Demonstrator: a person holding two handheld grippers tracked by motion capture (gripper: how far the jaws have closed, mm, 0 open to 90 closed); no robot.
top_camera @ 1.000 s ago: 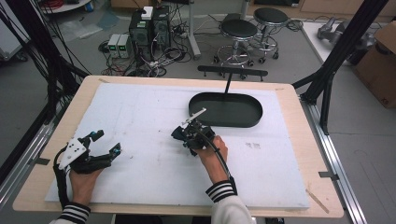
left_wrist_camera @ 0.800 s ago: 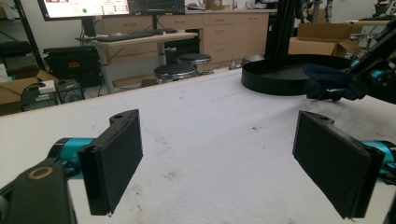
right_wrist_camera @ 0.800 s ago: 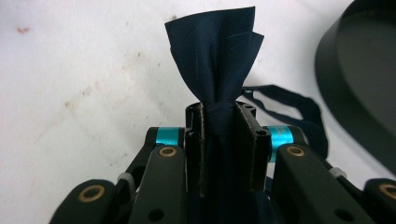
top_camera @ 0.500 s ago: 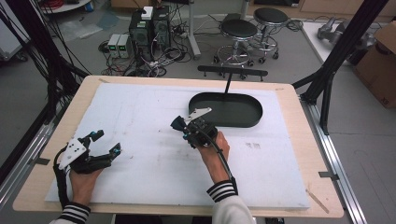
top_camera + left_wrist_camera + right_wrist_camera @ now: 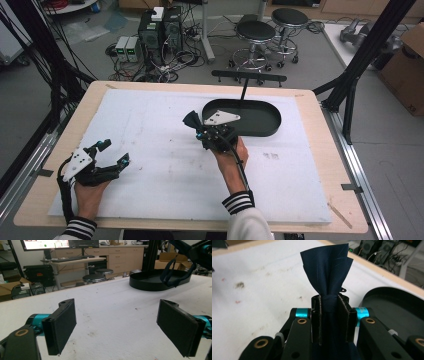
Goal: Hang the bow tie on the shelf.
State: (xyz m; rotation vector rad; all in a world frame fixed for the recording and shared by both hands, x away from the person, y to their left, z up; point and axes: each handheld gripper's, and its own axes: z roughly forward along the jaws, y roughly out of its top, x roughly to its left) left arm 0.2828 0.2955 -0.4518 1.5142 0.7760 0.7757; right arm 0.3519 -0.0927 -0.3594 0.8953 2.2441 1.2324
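The right gripper [image 5: 192,121] is held above the middle of the counter [image 5: 150,125], just left of the near-left end of the black oval tray [image 5: 270,122]. Its jaws are clamped on a dark navy cloth [image 5: 327,272]: in the right gripper view the fabric is bunched tight between the two pads [image 5: 317,317] and fans out beyond them in folded points, while more of it runs down toward the camera. In the left gripper view the cloth [image 5: 172,275] hangs as a dark loop in front of the tray [image 5: 150,282], clear of the white mat.

The left gripper [image 5: 114,152] sits low at the near-left of the counter, well apart from the cloth and tray. Its jaws stand wide apart with nothing between them, the flat black pads [image 5: 63,326] facing each other over bare white mat [image 5: 115,315].
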